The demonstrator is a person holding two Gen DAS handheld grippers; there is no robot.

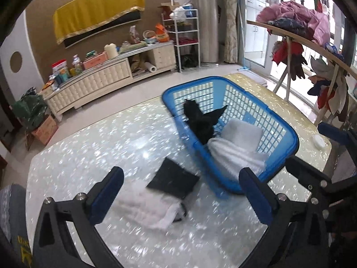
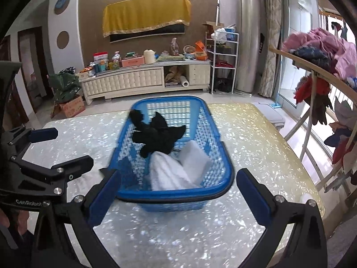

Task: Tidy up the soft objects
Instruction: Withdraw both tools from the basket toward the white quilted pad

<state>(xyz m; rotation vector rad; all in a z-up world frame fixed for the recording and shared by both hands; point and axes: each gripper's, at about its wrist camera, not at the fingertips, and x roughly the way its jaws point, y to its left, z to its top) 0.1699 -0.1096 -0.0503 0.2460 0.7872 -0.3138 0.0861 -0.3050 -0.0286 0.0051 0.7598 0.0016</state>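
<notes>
A blue basket (image 1: 283, 131) is seen on the table (image 1: 93, 156), holding a black garment (image 1: 200, 120) and white towels (image 1: 236, 149). Just left of the basket, a folded black cloth (image 1: 174, 178) lies on a white cloth (image 1: 145, 207), blurred. The left tool (image 1: 180, 192) and the right tool (image 2: 176, 194) are both spread, nothing pinched.

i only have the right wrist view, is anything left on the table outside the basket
Observer: Yes. The left wrist view shows a folded black cloth on the table, beside the blue basket.
Operator: is it lying on anything
Observer: It lies on a white towel, spread flat on the table.
Operator: is the left gripper holding either one
Observer: No. The left gripper is open above them, with nothing pressed between its fingers.
</notes>
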